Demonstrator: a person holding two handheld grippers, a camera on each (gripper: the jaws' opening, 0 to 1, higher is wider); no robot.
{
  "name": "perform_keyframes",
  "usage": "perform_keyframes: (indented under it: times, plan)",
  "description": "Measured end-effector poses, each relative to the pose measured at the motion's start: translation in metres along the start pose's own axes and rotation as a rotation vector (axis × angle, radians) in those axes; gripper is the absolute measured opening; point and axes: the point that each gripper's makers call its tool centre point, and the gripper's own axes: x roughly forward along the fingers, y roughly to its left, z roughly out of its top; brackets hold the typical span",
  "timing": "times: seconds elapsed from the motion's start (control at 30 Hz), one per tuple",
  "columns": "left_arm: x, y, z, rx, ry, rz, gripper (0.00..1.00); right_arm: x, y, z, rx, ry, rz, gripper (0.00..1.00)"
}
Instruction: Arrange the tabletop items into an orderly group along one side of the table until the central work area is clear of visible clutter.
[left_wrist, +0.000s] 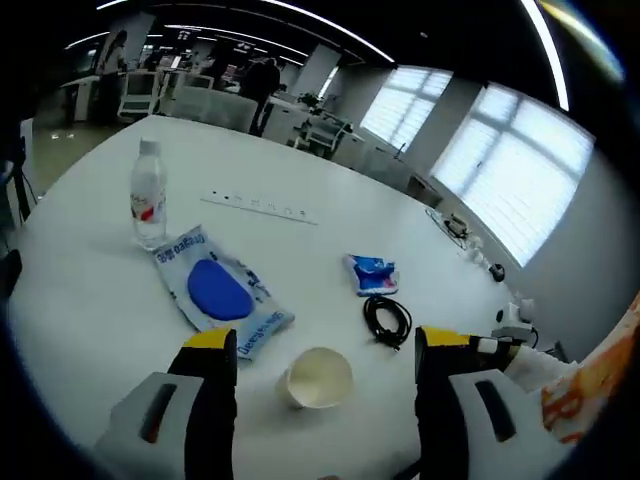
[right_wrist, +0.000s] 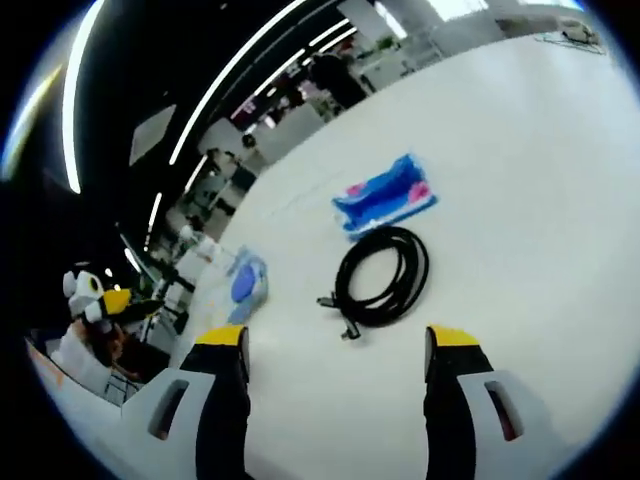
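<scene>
White counter (left_wrist: 90, 300), paper cup (left_wrist: 315, 376) lying on its side between the spread jaws of the left tool (left_wrist: 326, 350), wipes pack (left_wrist: 220, 290) and water bottle (left_wrist: 148, 205) far left, small blue packet (left_wrist: 372, 273) beside coiled black cable (left_wrist: 388, 318), right tool (right_wrist: 336, 345) released, empty, near the cable (right_wrist: 383, 276)

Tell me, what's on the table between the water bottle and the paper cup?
The blue-and-white wipes pack lies flat between the water bottle and the tipped-over paper cup. This shows in the left gripper view.
</scene>
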Motion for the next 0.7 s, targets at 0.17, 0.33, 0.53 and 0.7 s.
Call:
perform_keyframes:
  times: [0.17,0.33,0.53,0.7]
  plan:
    - [-0.006,0.013,-0.009,-0.026,0.029,0.029,0.71,0.006,0.012,0.004,-0.042,0.015,0.025,0.71]
    - [-0.010,0.019,-0.006,-0.042,0.010,0.027,0.70,0.012,0.016,0.002,-0.056,0.050,0.030,0.70]
    - [-0.014,0.035,-0.012,-0.085,-0.003,0.046,0.68,0.016,0.026,-0.004,-0.066,0.091,0.040,0.67]
    - [-0.015,0.046,-0.013,-0.105,-0.005,0.062,0.68,0.022,0.027,-0.005,-0.070,0.117,0.050,0.65]
